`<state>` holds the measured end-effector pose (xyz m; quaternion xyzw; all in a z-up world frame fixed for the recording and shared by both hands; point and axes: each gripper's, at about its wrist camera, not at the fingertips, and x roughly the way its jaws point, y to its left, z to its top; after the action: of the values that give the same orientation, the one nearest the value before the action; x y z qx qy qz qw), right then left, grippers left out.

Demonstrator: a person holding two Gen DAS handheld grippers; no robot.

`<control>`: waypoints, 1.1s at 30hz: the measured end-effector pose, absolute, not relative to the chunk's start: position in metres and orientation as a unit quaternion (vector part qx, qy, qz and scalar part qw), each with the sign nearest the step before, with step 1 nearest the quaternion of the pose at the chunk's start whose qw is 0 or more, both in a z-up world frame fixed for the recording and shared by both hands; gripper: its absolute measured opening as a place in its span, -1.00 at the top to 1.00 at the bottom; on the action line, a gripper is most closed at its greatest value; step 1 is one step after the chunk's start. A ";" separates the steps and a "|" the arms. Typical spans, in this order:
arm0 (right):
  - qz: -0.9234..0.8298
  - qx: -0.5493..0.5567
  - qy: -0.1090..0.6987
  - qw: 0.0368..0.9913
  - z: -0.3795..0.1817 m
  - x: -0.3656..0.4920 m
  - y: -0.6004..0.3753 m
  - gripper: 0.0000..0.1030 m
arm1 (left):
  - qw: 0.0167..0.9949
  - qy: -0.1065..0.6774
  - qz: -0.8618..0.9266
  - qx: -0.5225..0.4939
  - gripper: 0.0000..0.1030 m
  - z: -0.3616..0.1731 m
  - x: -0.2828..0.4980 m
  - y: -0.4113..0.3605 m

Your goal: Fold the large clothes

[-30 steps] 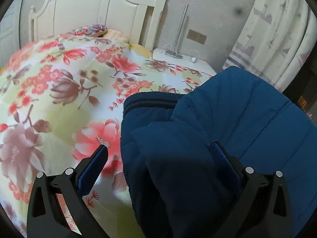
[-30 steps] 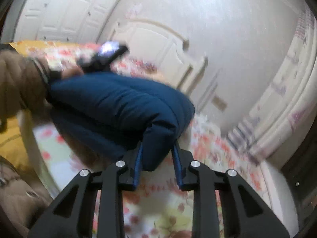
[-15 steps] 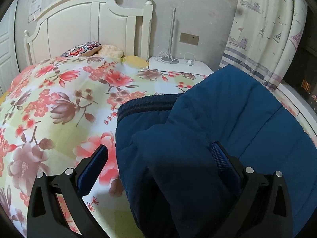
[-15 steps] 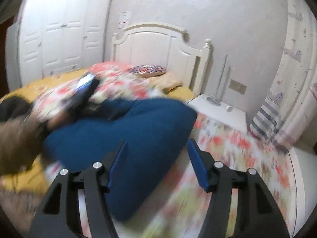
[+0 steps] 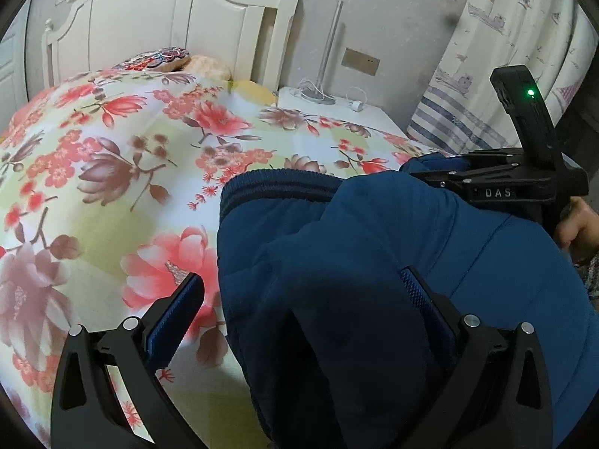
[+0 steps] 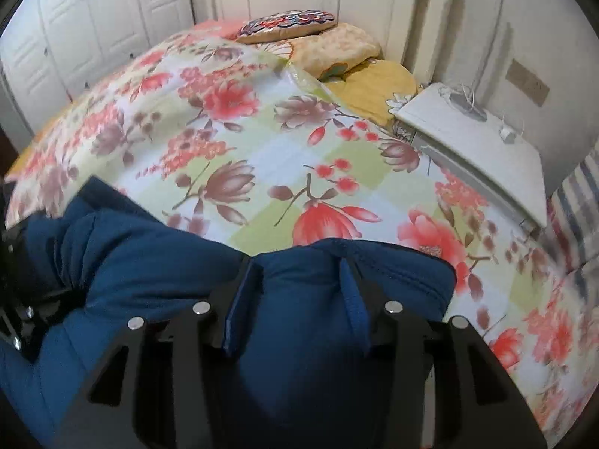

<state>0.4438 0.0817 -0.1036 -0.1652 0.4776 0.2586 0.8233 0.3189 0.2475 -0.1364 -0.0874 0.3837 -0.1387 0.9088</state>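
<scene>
Nearest the left camera, the left gripper has its jaws spread wide, one on each side of a bulging fold of the blue padded jacket. The right-hand pad presses into the padding, while the other hangs clear over the bedspread, so nothing is actually clamped.

In the right camera the right gripper has its jaws partly closed around a thick edge of the jacket. The padding bulges between the pads, which bite into it on both sides, so this looks like a firm pinch. The left camera shows the same gripper coming in from the right, pinned on the jacket's far corner.

The jacket lies bunched at the near edge of the bed, on the floral bedspread. Its ribbed hem faces the headboard.

Further off are the pillows, the white headboard, a nightstand with a lamp base and cables, and a curtain.

The step in hand seems to be gathering the jacket's edge for a fold. Next, the left jaws probably need to close on their bulge so both grippers can lift and lay the panel over evenly; thick padding may slip from a shallow bite.
</scene>
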 end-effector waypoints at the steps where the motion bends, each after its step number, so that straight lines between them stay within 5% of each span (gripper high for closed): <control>1: 0.255 -0.178 0.473 0.825 -0.099 0.441 0.083 0.10 | 0.909 0.383 -0.140 -0.087 -0.91 -0.136 0.319 0.247; 5: 0.247 -0.111 0.418 0.867 -0.061 0.432 0.058 0.08 | 0.910 0.380 -0.140 -0.086 -0.91 -0.136 0.318 0.247; 10: 0.260 -0.045 0.484 0.834 -0.111 0.454 0.039 -0.07 | 0.906 0.387 -0.145 -0.097 -0.91 -0.138 0.321 0.250; 14: 0.209 -0.189 0.468 0.837 -0.081 0.442 0.077 -0.05 | 0.906 0.382 -0.152 -0.104 -0.91 -0.136 0.319 0.253; 20: 0.283 -0.189 0.397 0.852 -0.019 0.388 0.115 -0.05 | 0.931 0.339 -0.093 -0.100 -0.91 -0.083 0.263 0.279; 26: 0.336 -0.263 0.426 0.797 -0.052 0.365 0.181 -0.05 | 0.933 0.284 -0.208 -0.070 -0.91 -0.044 0.150 0.249; 33: 0.294 -0.332 0.478 0.759 -0.094 0.367 0.229 -0.08 | 0.925 0.303 -0.227 -0.003 -0.91 -0.101 0.127 0.198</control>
<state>0.3672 0.2287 -0.0941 -0.3318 0.4775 0.2942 0.7585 0.1269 0.1981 -0.1011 -0.0030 0.3034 -0.2268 0.9255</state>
